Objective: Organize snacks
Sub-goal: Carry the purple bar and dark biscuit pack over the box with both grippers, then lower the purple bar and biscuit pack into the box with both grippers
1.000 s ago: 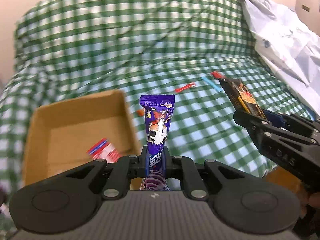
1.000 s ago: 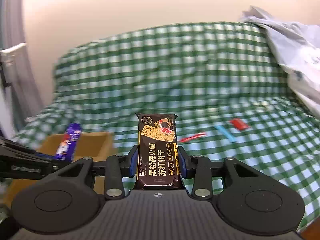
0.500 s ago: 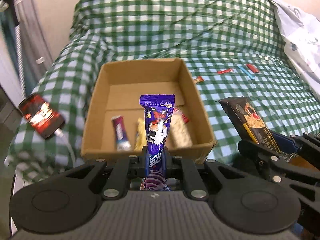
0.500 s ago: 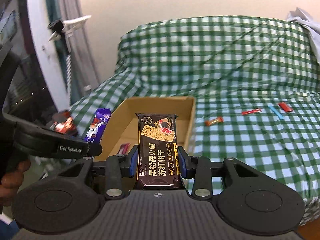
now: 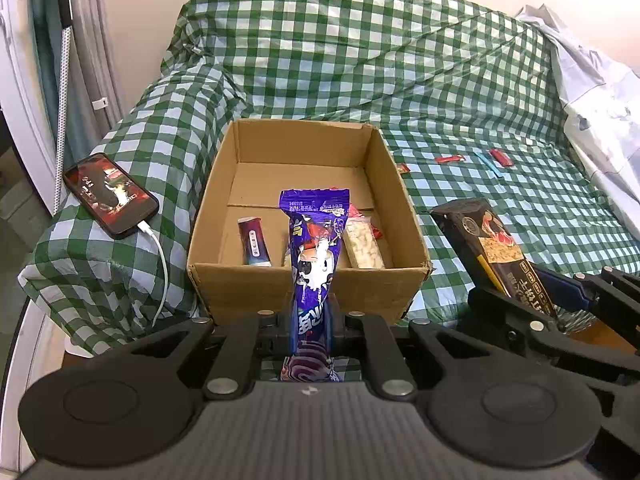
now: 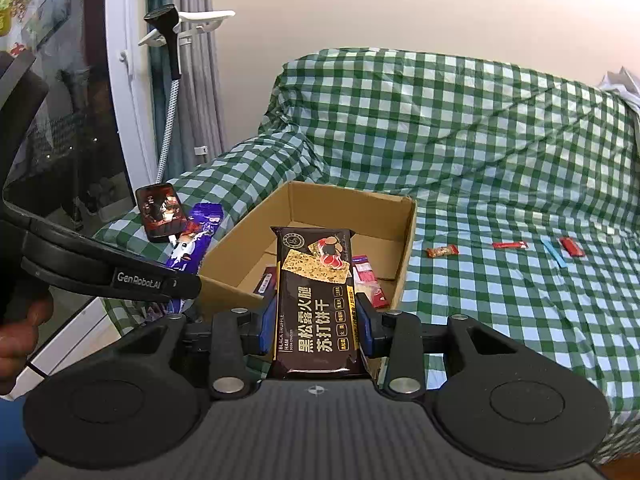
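My left gripper is shut on a purple snack packet, held upright just in front of an open cardboard box on the checked sofa. My right gripper is shut on a dark cracker packet, held near the box's front right corner; the box lies ahead of it. The cracker packet also shows in the left wrist view, to the right of the box. Several snacks lie in the box, among them a dark red bar and a pale bar.
A phone with a white cable lies on the sofa's left arm. Small loose snacks lie on the seat right of the box: an orange one, a red stick, a blue stick, a red packet. White cloth is at the right.
Both grippers have swung left from the open seat to the box and drawn back a little; the box now fills the middle of both views. Both still hold their packets.
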{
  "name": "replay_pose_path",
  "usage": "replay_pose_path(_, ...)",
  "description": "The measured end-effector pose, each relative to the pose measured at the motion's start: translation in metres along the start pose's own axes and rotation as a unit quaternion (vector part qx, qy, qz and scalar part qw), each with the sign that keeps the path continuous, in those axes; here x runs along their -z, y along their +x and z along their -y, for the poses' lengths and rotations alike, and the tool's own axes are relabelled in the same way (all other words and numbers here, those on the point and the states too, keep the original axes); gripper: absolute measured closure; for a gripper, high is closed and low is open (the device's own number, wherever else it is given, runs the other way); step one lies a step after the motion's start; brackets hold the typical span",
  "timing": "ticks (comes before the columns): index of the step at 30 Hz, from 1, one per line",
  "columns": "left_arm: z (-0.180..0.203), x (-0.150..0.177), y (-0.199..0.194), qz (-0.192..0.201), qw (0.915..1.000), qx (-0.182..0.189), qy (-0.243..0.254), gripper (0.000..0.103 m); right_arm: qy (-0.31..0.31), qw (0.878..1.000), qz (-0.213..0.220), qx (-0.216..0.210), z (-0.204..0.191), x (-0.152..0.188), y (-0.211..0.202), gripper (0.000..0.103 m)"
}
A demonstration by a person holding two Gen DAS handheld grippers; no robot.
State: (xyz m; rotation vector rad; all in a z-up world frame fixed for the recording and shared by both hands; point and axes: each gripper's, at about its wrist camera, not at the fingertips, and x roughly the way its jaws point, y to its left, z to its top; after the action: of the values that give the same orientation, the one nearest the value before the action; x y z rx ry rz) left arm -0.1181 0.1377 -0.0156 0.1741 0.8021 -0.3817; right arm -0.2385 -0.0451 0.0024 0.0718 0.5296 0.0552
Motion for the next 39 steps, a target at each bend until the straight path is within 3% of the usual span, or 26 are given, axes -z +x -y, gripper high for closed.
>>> replay_pose_path(39, -0.004, 0.003, 0.011, -0.014, 0.9998, 0.007, -0.01, 0.09, -0.008, 1.0, -0.02, -0.001, -0.001, 0.002, 0.013, 0.062)
